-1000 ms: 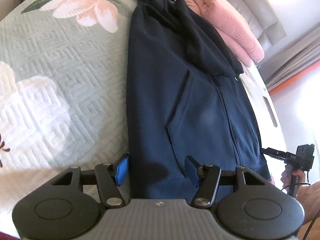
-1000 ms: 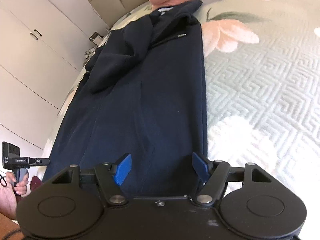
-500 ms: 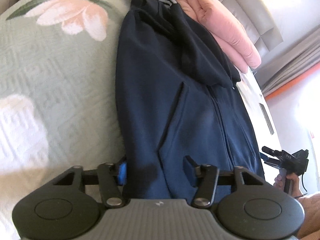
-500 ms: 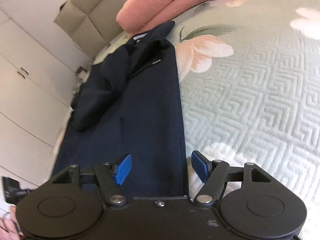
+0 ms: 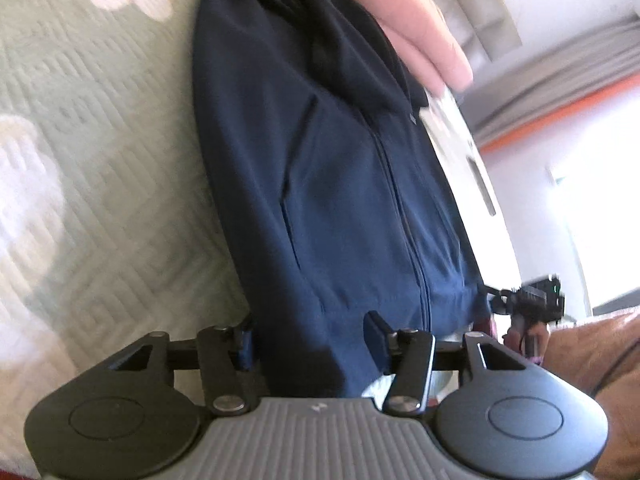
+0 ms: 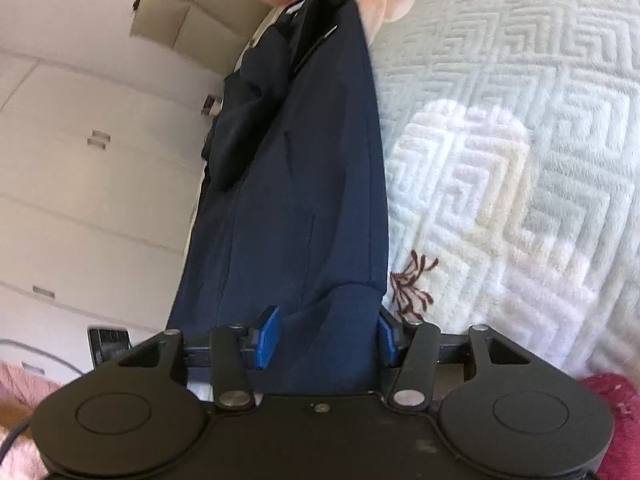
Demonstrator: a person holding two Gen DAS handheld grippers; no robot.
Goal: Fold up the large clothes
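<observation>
The navy hoodie (image 5: 332, 168) lies lengthwise near the bed (image 6: 520, 128) edge, and with the left gripper (image 5: 310, 346) and right gripper (image 6: 326, 334) both spread around its hem corners, closing to grasp seems next.

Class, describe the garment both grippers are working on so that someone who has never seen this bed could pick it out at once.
Start with the bed's pale green quilted cover printed with big pink-and-white flowers. Lying lengthwise on it is a dark navy zip-front hoodie, its hem between the open fingers of the left gripper and the right gripper. The only other clothing, beside its hood end, is a pink garment; the hoodie alone is dark.
</observation>
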